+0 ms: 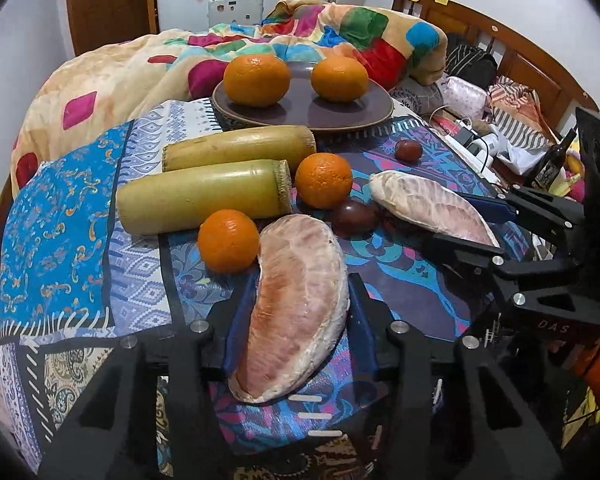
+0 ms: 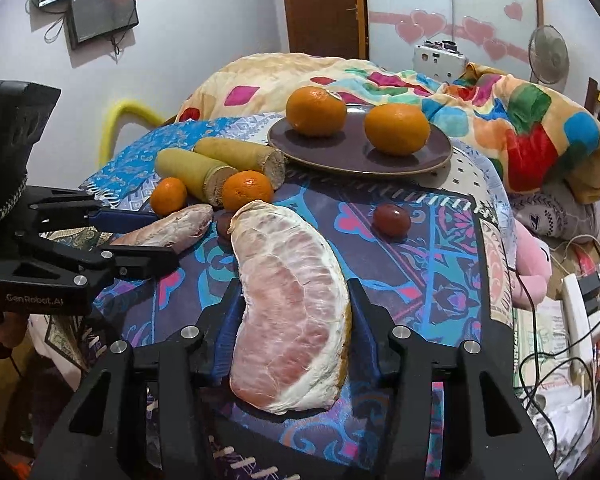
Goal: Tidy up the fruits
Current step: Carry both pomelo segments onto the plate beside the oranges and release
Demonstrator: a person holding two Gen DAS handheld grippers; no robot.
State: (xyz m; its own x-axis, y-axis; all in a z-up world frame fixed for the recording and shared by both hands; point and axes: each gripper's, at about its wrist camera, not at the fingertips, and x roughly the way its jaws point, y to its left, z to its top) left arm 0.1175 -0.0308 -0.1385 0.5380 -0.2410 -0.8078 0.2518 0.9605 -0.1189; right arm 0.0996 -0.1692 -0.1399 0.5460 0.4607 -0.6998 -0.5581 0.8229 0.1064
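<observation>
Left gripper (image 1: 296, 304): clamping a pomelo wedge (image 1: 296, 304).
Right gripper (image 2: 292, 312): squeezing another pomelo segment (image 2: 292, 312).
Plate (image 1: 340, 118): carrying two oranges (image 1: 257, 80).

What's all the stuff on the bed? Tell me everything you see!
oranges: four, orange; two on the plate, two on the cloth by the bamboo tubes
plate: one, dark purple-brown, far end of the cloth
bamboo tubes: two, yellow-green, lying side by side
pomelo wedges: two, pink and white, one in each gripper
small fruits: at least two, dark red, on the cloth
cloth: one, blue patterned
blanket: one, patchwork colours, behind
fan: one, by the wall
left gripper: black, blue fingers, gripping a wedge
right gripper: same, gripping the other wedge
</observation>
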